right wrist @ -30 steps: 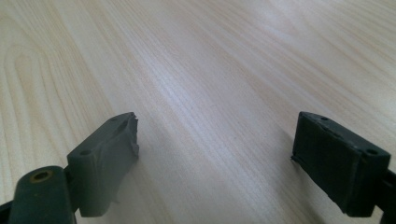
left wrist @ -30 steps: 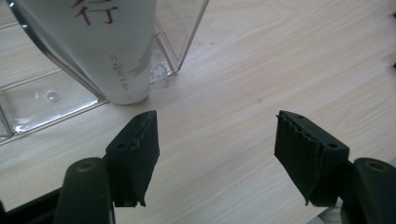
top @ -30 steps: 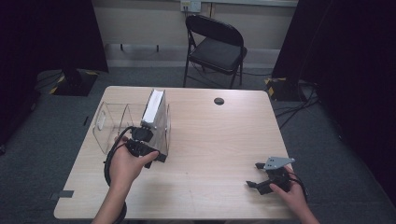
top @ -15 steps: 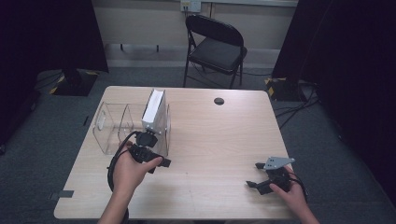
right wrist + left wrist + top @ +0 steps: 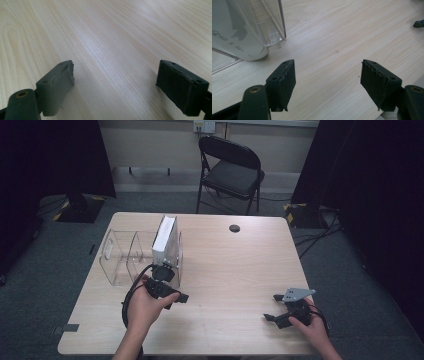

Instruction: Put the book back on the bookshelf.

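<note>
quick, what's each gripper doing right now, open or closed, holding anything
Left gripper: open, holding nothing; its jaws have just been opening, beside the clear organizer.
Right gripper: open, holding nothing.

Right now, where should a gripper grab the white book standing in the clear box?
Probably its top edge. The white book stands upright in the clear box, poking above the walls, so coming down from above and pinching its thin covers looks easiest. The walls block its lower sides.

left gripper (image 5: 176,296): at 7 o'clock, held low in the hand, jaws just been opening, nothing between fingers (image 5: 283,82) | right gripper (image 5: 272,312): at 5 o'clock, low, fingers (image 5: 58,82) spread, empty
</note>
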Demonstrator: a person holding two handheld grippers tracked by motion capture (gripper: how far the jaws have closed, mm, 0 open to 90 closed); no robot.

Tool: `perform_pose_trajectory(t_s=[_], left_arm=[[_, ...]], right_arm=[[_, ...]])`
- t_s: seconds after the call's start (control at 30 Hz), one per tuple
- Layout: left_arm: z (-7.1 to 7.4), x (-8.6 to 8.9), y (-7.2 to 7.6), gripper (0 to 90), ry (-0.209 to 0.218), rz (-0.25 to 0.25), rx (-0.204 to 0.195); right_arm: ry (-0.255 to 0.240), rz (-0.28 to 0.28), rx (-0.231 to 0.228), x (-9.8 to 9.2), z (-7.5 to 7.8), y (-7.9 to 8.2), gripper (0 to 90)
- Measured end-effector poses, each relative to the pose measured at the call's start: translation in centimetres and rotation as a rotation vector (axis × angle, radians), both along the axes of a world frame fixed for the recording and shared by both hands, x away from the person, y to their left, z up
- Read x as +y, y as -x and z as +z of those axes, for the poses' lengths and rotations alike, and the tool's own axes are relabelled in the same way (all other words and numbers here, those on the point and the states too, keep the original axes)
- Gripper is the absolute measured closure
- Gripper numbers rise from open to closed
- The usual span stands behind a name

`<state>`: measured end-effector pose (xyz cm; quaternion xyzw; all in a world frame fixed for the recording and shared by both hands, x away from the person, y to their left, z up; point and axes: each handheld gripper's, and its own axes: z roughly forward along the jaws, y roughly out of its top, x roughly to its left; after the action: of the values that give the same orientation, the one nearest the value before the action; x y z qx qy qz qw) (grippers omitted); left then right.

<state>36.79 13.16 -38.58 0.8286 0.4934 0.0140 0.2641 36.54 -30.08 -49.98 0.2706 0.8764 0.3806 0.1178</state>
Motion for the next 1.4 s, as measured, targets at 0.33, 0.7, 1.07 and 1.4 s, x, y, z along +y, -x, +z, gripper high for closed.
perform_pose_trajectory(t_s=[0.33,0.7,1.07,1.4], left_arm=[[-0.6,-0.6,-0.1,28.2,0.004,-0.013,-0.003],[-1.8,-1.9,-0.1,28.1,0.020,-0.043,0.007],[-2.8,-3.4,0.0,27.3,0.035,-0.067,0.008],[-4.1,-4.5,0.2,26.9,0.052,-0.082,0.021]], right_arm=[[0.000,0.000,0.000,0.0,0.0,0.0,13.2],[0.000,0.000,0.000,0.0,0.0,0.0,13.2],[0.000,0.000,0.000,0.0,0.0,0.0,13.2],[0.000,0.000,0.000,0.0,0.0,0.0,13.2]])
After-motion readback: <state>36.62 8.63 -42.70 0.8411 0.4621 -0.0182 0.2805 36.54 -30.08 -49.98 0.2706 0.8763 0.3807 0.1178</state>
